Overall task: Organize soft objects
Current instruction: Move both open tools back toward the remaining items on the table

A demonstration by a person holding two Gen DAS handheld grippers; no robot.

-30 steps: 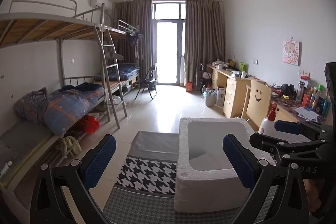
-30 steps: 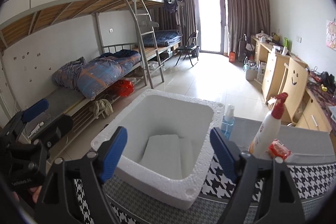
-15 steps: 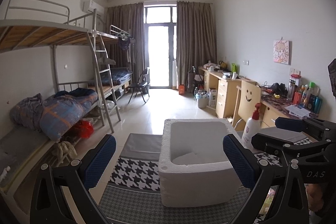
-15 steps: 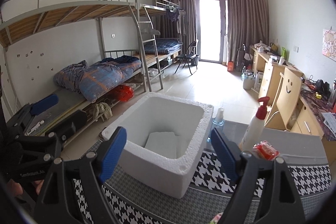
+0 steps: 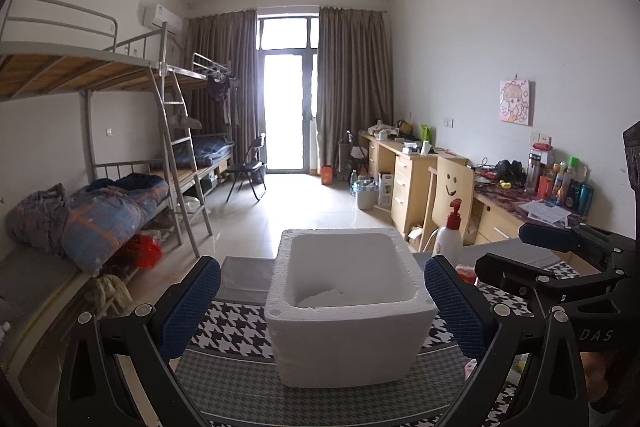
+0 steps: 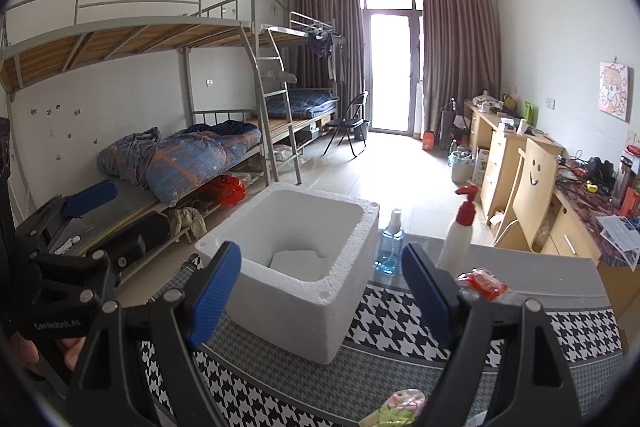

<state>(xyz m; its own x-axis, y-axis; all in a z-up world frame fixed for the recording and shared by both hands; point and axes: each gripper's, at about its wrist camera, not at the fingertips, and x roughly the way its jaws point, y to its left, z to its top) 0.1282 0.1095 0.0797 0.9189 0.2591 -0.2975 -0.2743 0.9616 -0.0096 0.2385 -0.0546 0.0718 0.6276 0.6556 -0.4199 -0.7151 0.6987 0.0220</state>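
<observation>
A white foam box (image 5: 348, 303) stands open-topped on a houndstooth cloth (image 5: 240, 327); it also shows in the right wrist view (image 6: 296, 275), with a white slab inside. My left gripper (image 5: 320, 303) is open and empty, raised just before the box. My right gripper (image 6: 320, 291) is open and empty, to the right of the box. A soft pink and green object (image 6: 400, 405) lies at the bottom edge under the right gripper, partly hidden. A red packet (image 6: 482, 281) lies by the right fingers.
A white pump bottle with a red top (image 6: 456, 235) and a blue spray bottle (image 6: 390, 249) stand behind the box. Bunk beds (image 5: 100, 195) line the left wall, desks (image 5: 420, 171) and a smiley-face chair (image 5: 452, 187) the right.
Both grippers have drawn back and up from the box, so it looks smaller and farther. The pump bottle and soft object have come into view.
</observation>
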